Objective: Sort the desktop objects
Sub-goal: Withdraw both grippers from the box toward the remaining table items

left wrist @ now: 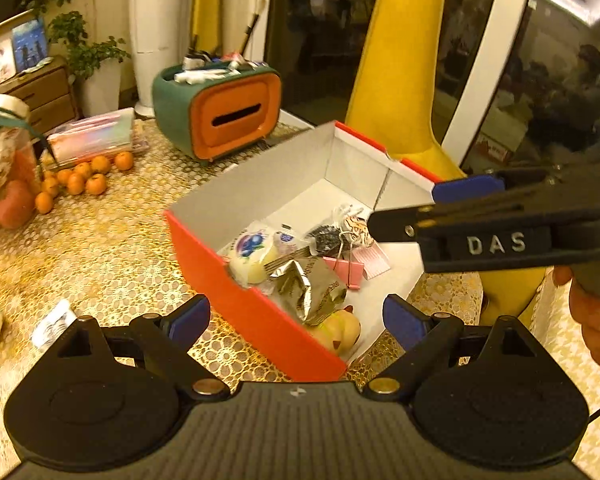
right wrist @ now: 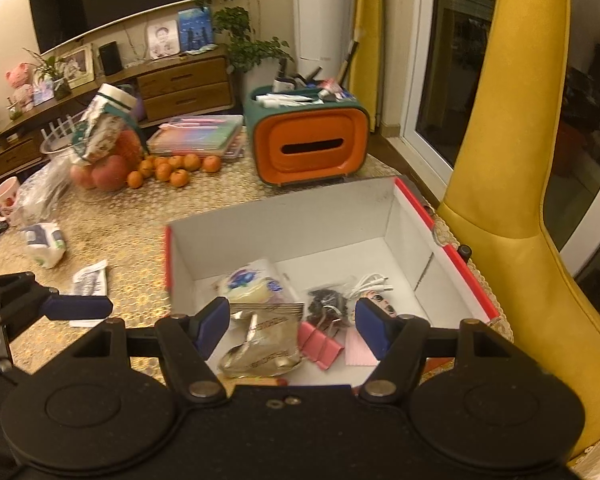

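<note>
A red box with a white inside stands on the lace-covered table. In it lie a blueberry-printed packet, a silver foil wrapper, a pink binder clip, a dark bag of clips, a white cable and a yellow duck toy. My left gripper is open and empty above the box's near corner. My right gripper hangs open over the box's contents, holding nothing. On the table to the box's left lie a flat white packet and a tissue pack.
An orange and green desk organizer stands behind the box. Several small oranges, apples, a wrapped jar and a flat pencil case sit at the back left. A yellow chair borders the table's right edge. A mug sits far left.
</note>
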A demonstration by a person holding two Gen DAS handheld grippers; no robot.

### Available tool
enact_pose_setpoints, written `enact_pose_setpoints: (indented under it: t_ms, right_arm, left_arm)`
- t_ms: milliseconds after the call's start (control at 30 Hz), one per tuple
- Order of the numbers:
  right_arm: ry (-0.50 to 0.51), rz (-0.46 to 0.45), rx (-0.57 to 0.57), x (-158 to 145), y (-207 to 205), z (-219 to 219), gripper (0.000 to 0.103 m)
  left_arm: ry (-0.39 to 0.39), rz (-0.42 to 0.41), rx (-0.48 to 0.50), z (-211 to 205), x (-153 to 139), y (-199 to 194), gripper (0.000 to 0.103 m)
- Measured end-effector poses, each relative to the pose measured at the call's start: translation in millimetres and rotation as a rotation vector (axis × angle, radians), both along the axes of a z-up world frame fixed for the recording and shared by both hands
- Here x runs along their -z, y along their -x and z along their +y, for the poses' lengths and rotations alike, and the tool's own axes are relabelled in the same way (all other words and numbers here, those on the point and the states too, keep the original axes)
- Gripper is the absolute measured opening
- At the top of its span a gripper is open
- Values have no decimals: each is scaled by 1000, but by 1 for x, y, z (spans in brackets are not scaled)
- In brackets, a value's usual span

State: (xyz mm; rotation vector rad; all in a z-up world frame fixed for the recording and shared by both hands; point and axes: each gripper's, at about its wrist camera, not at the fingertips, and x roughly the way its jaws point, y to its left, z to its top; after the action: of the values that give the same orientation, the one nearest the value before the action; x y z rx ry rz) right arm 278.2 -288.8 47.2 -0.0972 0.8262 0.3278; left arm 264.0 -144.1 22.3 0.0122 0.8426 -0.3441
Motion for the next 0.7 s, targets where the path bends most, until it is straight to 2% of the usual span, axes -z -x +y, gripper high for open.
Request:
enact_pose_setpoints:
  t_ms: [367,700]
  right_arm:
    - [-25,-80,-57,-17,46,32,69]
    - [-58,-114,-127,-18,75,80,72]
  left_arm:
    - [41,-76,-66,57,-17,42,94]
    - [56,-140,-173,120,-21,72,94]
